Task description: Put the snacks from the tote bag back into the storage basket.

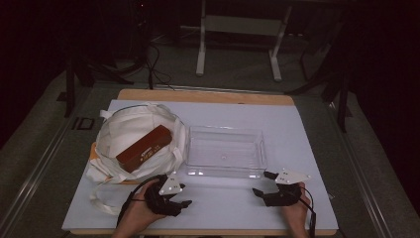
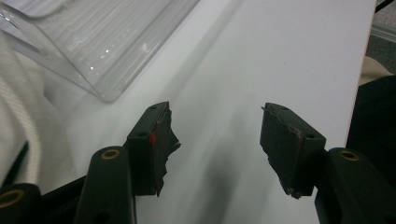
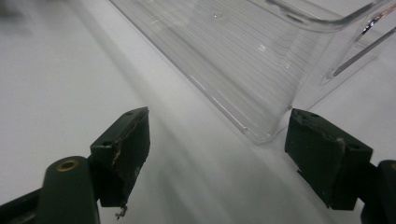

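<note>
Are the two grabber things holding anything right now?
No, nothing is held. The left gripper and the right gripper both have open jaws with only bare table between them, near the clear tray.

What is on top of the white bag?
A brown box lies on the bag, slanted. What is inside the bag or under the box stays covered.

White cloth bag [image 1: 124,131] by the desk [image 1: 297,134] left edge, brown box [image 1: 144,148] lying slantwise on it. Bag strap [image 1: 101,202] loops toward the front-left corner. Wood strip [image 1: 208,96] bare along the far edge. Beyond it: white frame legs [image 1: 200,49], black cables [image 1: 157,69] on the floor.
</note>
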A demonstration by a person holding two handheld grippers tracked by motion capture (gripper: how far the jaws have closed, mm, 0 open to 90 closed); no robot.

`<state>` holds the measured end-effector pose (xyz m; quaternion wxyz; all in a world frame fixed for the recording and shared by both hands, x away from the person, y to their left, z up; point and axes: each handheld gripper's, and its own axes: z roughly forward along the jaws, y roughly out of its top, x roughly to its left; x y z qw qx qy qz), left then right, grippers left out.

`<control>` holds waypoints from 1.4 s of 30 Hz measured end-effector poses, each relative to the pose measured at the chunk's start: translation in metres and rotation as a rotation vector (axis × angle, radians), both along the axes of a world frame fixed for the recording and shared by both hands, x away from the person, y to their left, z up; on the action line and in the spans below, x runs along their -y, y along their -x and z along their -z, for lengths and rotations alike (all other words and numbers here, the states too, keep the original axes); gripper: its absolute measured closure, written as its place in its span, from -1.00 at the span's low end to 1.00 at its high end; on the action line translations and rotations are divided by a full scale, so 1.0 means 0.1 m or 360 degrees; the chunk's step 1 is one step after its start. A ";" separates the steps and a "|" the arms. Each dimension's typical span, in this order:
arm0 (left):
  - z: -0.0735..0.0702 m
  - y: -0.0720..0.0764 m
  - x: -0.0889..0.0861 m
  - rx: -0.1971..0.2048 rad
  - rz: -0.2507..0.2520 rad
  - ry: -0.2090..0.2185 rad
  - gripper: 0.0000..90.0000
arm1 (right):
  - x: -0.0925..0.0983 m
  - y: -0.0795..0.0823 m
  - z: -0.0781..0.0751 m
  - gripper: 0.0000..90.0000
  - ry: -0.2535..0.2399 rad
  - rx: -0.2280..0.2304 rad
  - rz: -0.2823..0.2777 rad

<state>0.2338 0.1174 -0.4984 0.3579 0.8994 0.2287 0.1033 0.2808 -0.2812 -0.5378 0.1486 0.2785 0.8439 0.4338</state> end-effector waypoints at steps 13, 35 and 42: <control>-0.14 -0.02 -0.04 0.0001 0.0020 -0.0013 -0.03 | 0.00 0.01 0.00 -0.53 0.0005 0.0014 -0.0010; -0.36 -0.03 -0.18 0.0045 0.0065 -0.0002 0.00 | 0.00 0.01 0.00 -0.53 -0.0002 0.0024 -0.0008; -0.42 -0.04 -0.25 0.0051 0.0053 0.0022 0.00 | 0.00 0.01 0.00 -0.53 -0.0002 0.0025 -0.0008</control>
